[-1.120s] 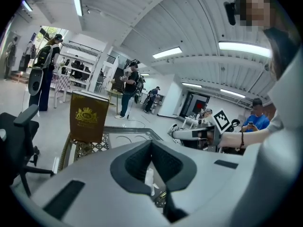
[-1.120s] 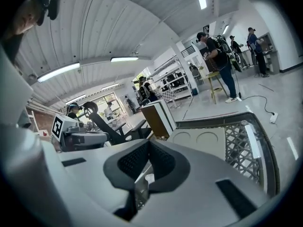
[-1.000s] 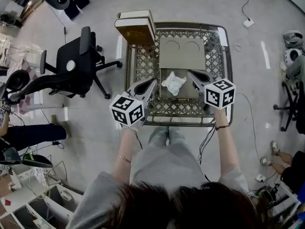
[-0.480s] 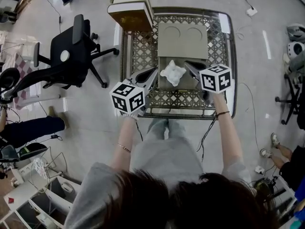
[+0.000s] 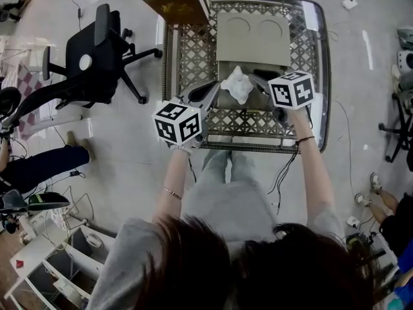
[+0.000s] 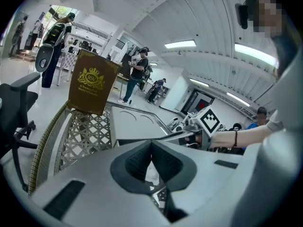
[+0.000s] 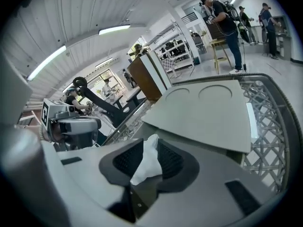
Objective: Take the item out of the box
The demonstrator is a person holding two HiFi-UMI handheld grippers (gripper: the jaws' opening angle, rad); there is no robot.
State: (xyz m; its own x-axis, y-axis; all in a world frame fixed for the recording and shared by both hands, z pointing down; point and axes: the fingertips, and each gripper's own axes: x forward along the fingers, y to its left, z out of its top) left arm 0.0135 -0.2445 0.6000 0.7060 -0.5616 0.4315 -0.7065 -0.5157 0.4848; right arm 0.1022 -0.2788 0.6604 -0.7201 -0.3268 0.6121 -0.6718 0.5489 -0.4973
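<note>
**White item [image 5: 237,84] sits at the right-hand jaws' mouth**

The crumpled white item lies in the open box [image 5: 245,103], straight ahead of my right gripper [image 5: 254,77]. It rises into the gap between that gripper's jaws, which have just been opening and now stand apart. I see no clear long axis. My left gripper [image 5: 215,84] is just beside it on the far side, jaws together. Both grippers point forward and down. I judge the right one nearer.

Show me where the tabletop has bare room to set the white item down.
Bare lattice tabletop runs between the grey box and the table's right rim, and in a strip left of the box, before the brown case. Crowded: the middle, where the left claw and the right claw, its jaws just opening around the white item, flank the box front.
</note>
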